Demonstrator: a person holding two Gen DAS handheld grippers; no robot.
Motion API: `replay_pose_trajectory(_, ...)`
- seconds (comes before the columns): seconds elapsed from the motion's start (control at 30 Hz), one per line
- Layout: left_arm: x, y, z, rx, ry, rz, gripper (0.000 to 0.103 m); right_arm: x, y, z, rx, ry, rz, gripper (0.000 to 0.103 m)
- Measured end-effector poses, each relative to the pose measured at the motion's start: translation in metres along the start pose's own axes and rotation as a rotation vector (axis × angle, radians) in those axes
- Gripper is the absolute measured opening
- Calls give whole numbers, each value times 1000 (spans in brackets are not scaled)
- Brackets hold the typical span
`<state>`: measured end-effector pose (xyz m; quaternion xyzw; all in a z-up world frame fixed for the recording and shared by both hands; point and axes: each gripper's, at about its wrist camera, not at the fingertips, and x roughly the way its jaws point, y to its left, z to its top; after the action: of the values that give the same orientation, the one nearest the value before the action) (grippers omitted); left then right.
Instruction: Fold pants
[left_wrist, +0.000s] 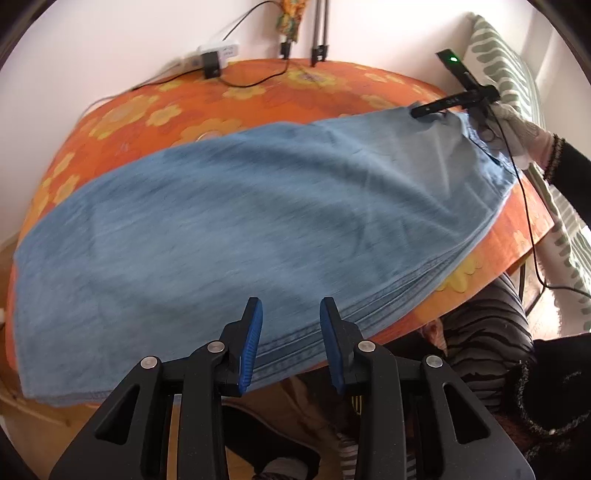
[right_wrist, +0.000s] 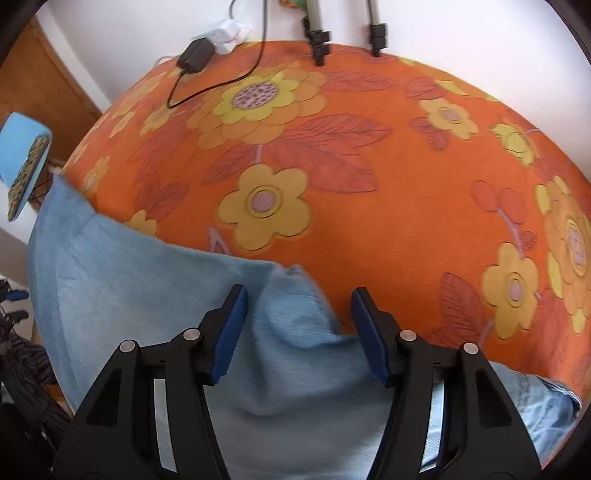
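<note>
Light blue denim pants (left_wrist: 240, 206) lie folded lengthwise across the orange flowered tablecloth (left_wrist: 147, 110), their stacked hems hanging over the near edge. My left gripper (left_wrist: 291, 306) hovers over those hems, jaws apart with no cloth pinched between the blue pads. At the far right end of the pants, a white-gloved hand (left_wrist: 517, 129) holds my right gripper (left_wrist: 454, 101). In the right wrist view, the right gripper (right_wrist: 299, 295) stands open over a raised fold of the pants (right_wrist: 129, 280), which sits between the pads without touching them.
A white power strip with a black adapter (left_wrist: 214, 55) and its cable lie at the table's far edge by the wall, beside tripod legs (left_wrist: 319, 48). A green-patterned cushion (left_wrist: 517, 66) stands at right. A zebra-striped seat (left_wrist: 480, 325) is below the near edge.
</note>
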<state>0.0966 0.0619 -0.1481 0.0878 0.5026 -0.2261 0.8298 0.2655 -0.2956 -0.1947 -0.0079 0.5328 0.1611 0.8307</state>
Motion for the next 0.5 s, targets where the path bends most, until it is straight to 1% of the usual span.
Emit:
replay_pose_trajectory(0.03,2,5,-1,-22,2,-8,31,0,1,-1,-4,-3,1,61)
replay_pose_trajectory(0.07,4,10,-1,-45,7,-15,31,0,3,-3,-12,-8,5,49)
replay_pose_trajectory(0.1,6,16,-2,-67,11,-13,31,-1,5,-3,-21,-11,-6,40)
replay_pose_trajectory(0.13,5,22,-3,-81,12,-3,31,-2,8,-4,-33,-10,-20,26)
replay_pose_trajectory(0.17,4,25,-2,-91,9,6,31,-6,11,-5,-39,-21,-40,20)
replay_pose_trajectory(0.23,-3,32,0,-110,-14,15,31,-14,15,-3,-56,-37,-63,14)
replay_pose_trajectory(0.3,-12,40,1,-134,-41,23,31,-27,16,2,-46,-97,-106,12)
replay_pose_trajectory(0.33,-16,43,0,-140,-52,31,31,-30,15,4,-35,-112,-114,12)
replay_pose_trajectory(0.37,-19,45,0,-146,-59,36,31,-31,16,6,-42,-116,-123,12)
replay_pose_trajectory(0.4,-20,47,-1,-151,-61,37,31,-28,20,8,-65,-94,-144,13)
replay_pose_trajectory(0.43,-22,49,-2,-154,-60,41,31,-25,23,8,-84,-75,-182,15)
replay_pose_trajectory(0.47,-24,49,-3,-155,-59,45,31,-24,27,9,-102,-65,-244,18)
replay_pose_trajectory(0.5,-25,50,-4,-158,-56,50,31,-24,29,9,-105,-61,-277,28)
